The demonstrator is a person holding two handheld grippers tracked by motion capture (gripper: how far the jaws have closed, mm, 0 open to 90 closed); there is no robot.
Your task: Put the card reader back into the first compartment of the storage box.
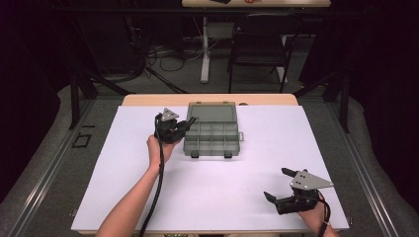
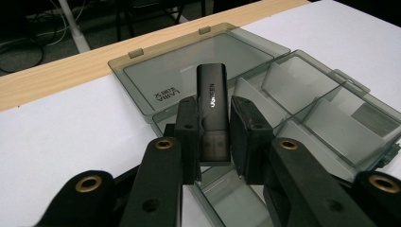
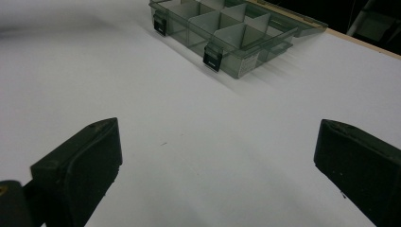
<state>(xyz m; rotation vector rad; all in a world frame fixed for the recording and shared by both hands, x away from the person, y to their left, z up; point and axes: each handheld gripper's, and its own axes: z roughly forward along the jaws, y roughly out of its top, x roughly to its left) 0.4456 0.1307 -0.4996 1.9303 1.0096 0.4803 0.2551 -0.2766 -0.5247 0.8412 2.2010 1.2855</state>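
While left gripper (image 2: 213, 137) clamps the black USB stick (image 2: 213, 106) over the open organizer box (image 1: 211, 137), lower it squarely into one compartment; right gripper (image 3: 215, 165) idles, jaws wide.

Dim room, dark at both sides. White-covered counter (image 1: 207, 197) with a wooden edge at the far side. Beyond it a black chair (image 1: 259, 42), a white table leg (image 1: 205, 49), loose cables (image 1: 168, 57) on grey floor (image 1: 59, 148), perhaps carpet.
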